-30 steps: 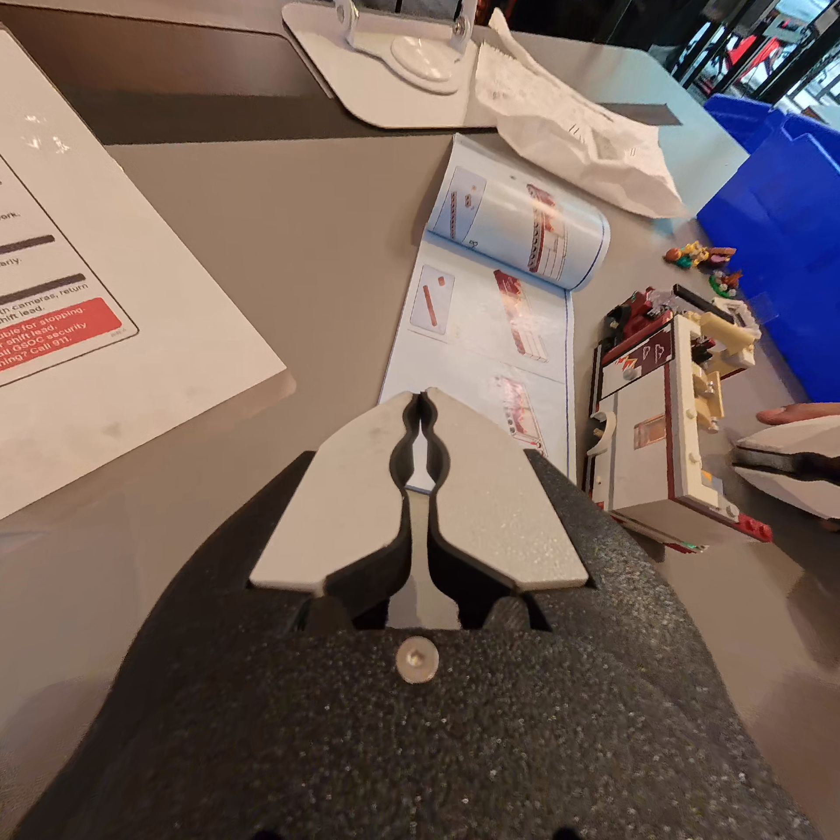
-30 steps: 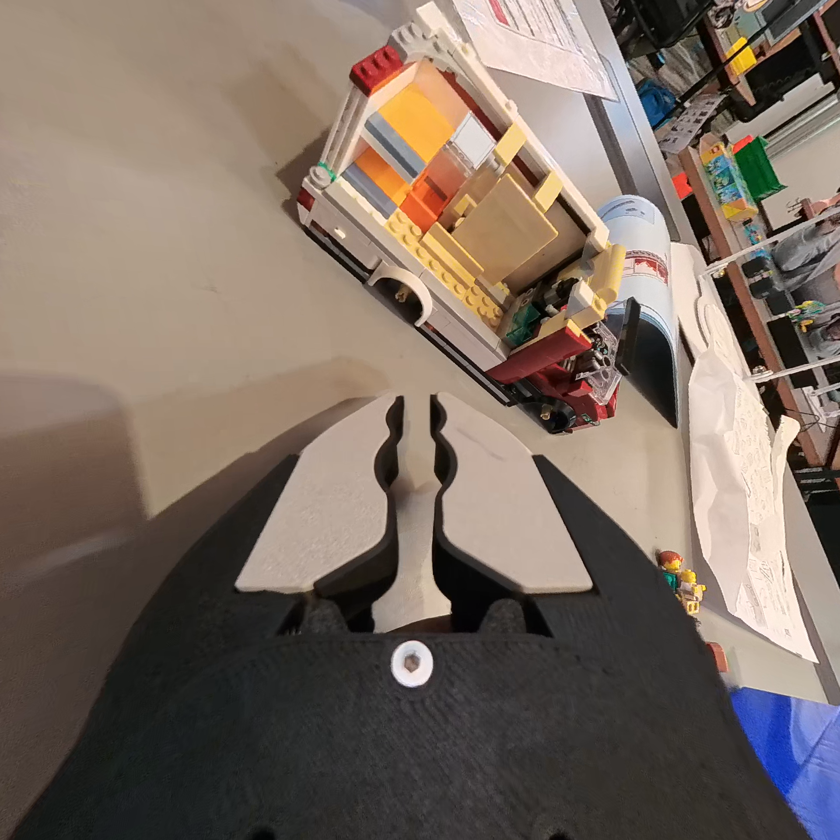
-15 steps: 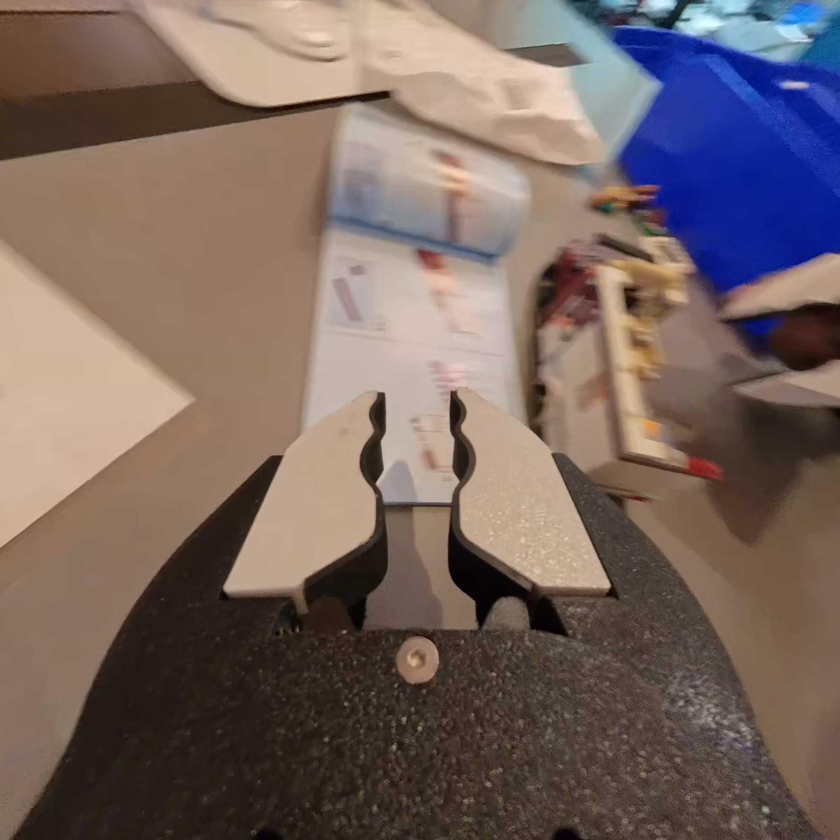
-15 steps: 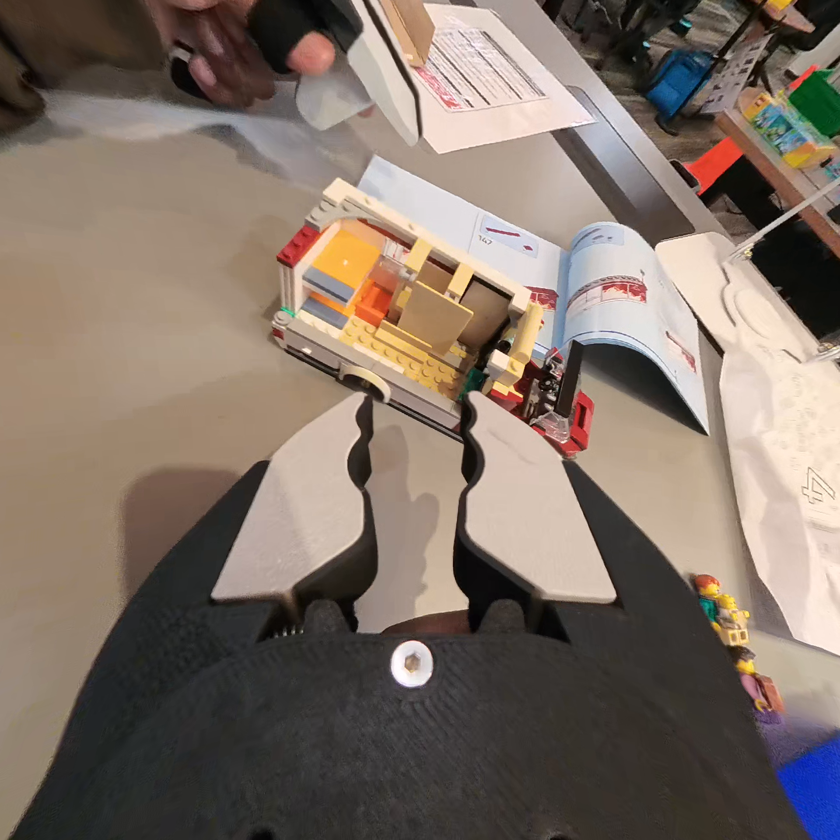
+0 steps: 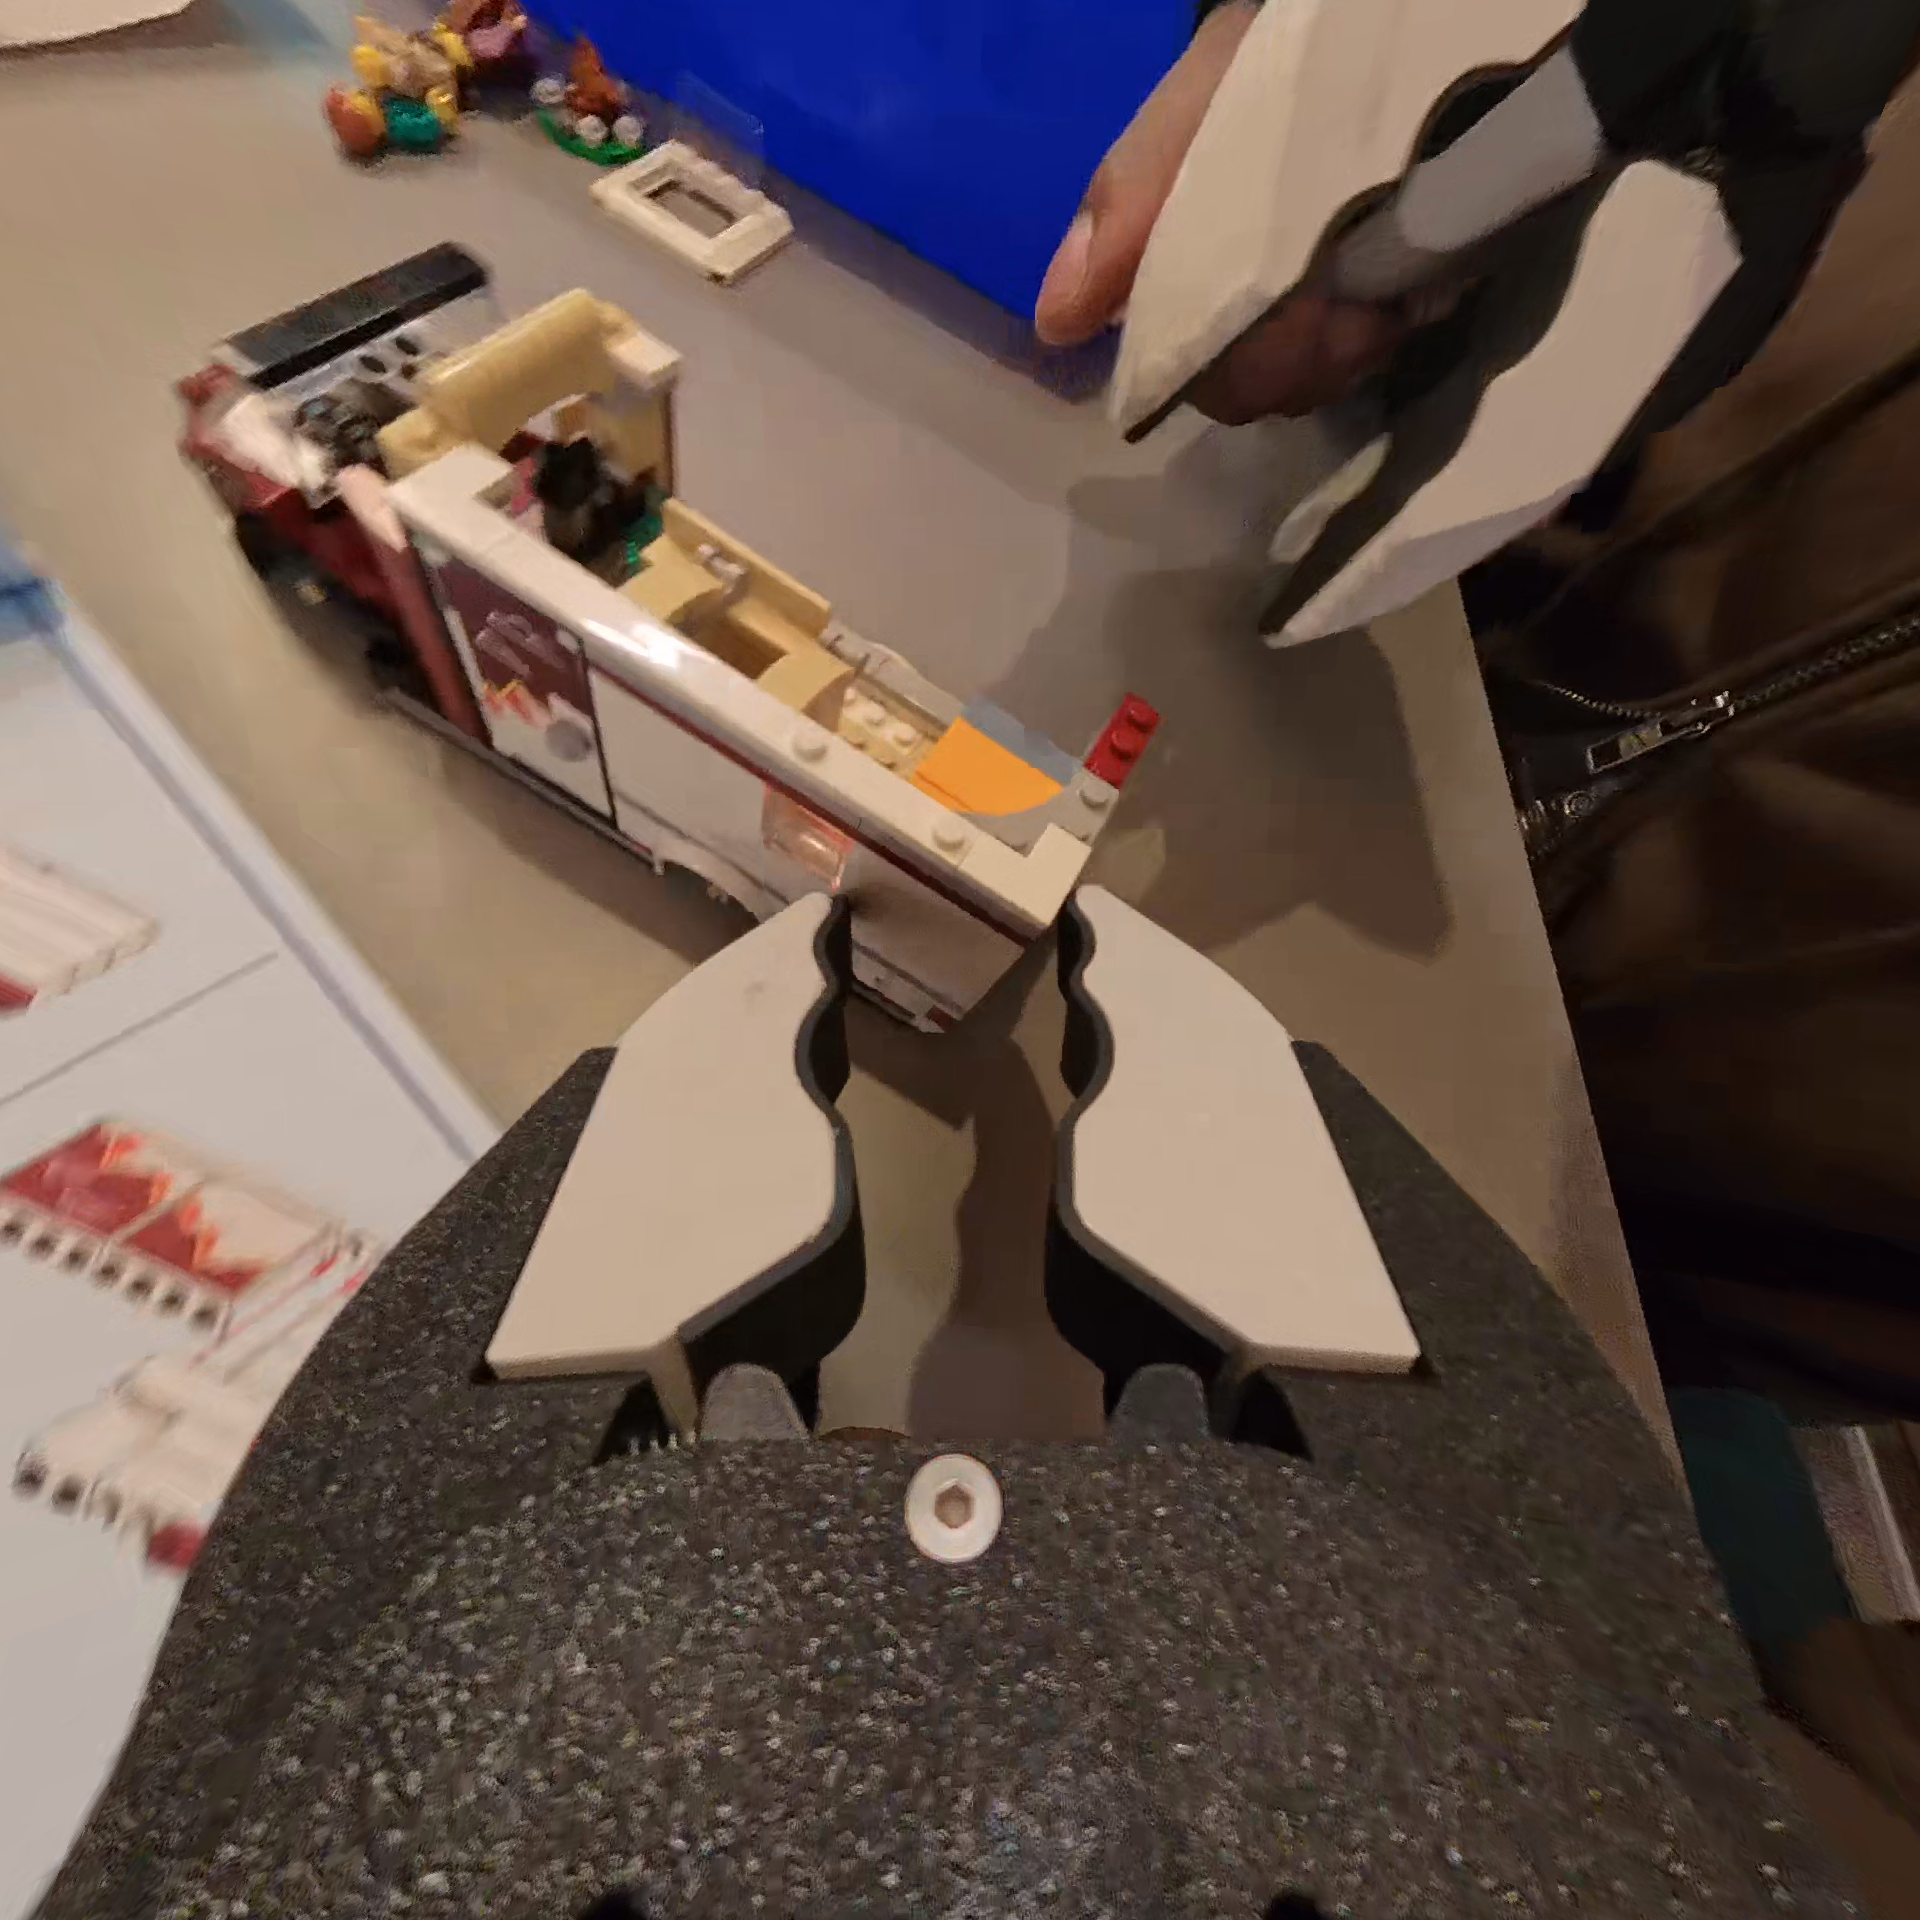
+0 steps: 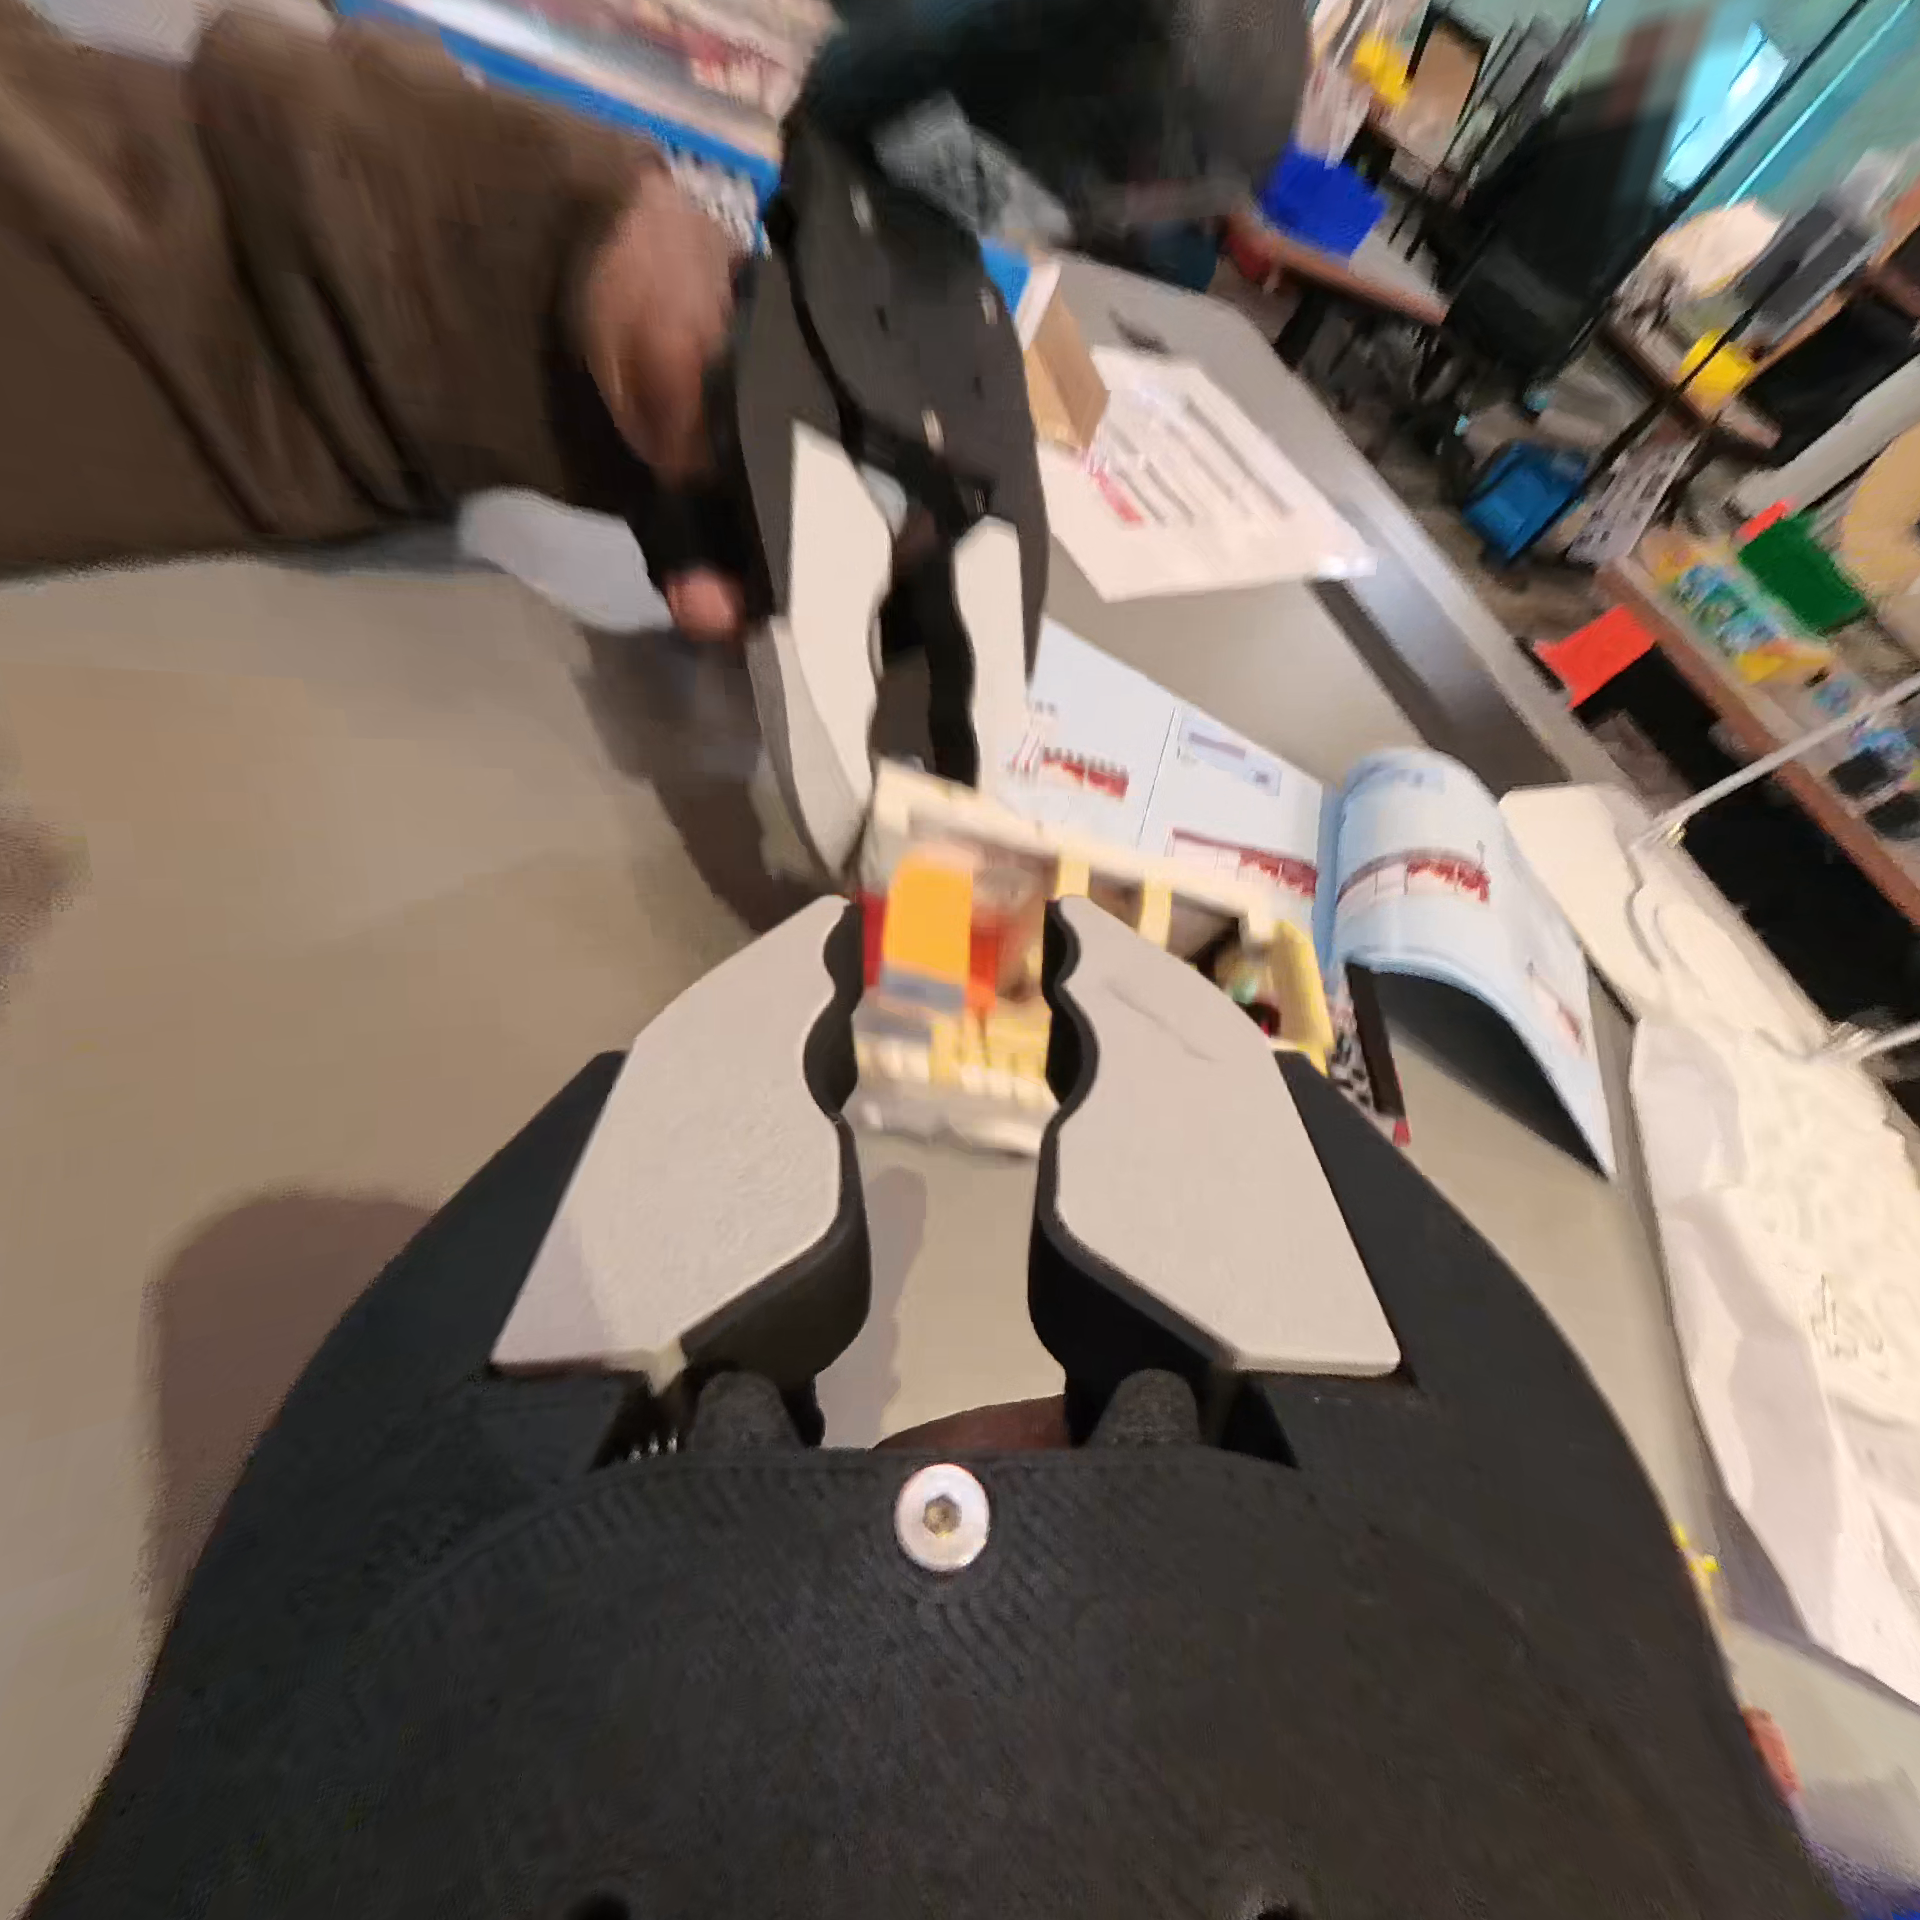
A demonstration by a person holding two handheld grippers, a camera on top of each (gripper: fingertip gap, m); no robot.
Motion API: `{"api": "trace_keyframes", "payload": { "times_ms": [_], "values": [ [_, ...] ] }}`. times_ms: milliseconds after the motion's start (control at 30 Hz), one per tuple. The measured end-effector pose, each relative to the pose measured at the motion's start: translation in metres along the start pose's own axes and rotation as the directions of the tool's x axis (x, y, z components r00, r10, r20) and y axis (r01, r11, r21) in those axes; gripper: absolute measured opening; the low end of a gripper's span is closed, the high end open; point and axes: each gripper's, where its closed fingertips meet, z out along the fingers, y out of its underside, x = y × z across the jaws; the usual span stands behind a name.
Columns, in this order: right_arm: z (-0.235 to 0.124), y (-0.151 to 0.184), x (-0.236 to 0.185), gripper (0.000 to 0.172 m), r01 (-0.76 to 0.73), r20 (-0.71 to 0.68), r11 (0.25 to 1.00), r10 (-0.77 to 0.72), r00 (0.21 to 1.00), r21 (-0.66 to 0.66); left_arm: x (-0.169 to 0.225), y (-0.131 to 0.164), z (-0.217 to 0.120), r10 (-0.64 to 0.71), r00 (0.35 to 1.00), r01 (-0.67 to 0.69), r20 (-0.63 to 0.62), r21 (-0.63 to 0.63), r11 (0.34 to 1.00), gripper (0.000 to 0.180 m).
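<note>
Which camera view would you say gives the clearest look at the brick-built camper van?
The left wrist view: the camper van lies nearly whole and fairly sharp, roof open. The right wrist view shows it blurred and partly hidden by the right tool.

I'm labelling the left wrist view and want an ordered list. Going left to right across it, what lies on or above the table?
Open instruction booklet → brick-built camper van, its rear corner between the open left gripper fingers → right gripper, held open above the table → person's brown jacket.

Open right hand-held gripper before blurred brick-built camper
</note>
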Motion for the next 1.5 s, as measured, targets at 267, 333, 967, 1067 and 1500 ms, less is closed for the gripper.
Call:
{"api": "trace_keyframes", "payload": {
  "times_ms": [267, 333, 967, 1067, 1500],
  "values": [
    [-0.009, -0.03, -0.014, 0.029, 0.083, -0.006, 0.995, -0.083, 0.997, 0.053, 0.001, -0.017, 0.025, 0.172, 0.98, -0.168, 0.097, -0.045, 0.985, 0.047],
    [-0.006, -0.029, -0.015, 0.029, 0.087, 0.003, 0.996, -0.087, 0.996, 0.033, -0.027, -0.018, -0.007, 0.127, 0.965, -0.135, 0.23, 0.017, 0.991, 0.051],
    [0.075, 0.021, -0.078, 0.036, 0.063, 0.176, 0.983, -0.032, 0.984, -0.174, -0.142, 0.049, -0.128, -0.303, 0.71, 0.196, 0.635, 0.235, 0.952, 0.085],
    [0.073, 0.02, -0.074, 0.04, 0.051, 0.159, 0.986, -0.025, 0.987, -0.161, -0.13, 0.05, -0.118, -0.265, 0.769, 0.19, 0.582, 0.188, 0.964, 0.087],
    [0.074, 0.026, -0.078, 0.038, 0.078, 0.177, 0.978, -0.043, 0.983, -0.193, -0.122, 0.068, -0.106, -0.219, 0.784, 0.228, 0.581, 0.059, 0.972, 0.085]
  ]
}}
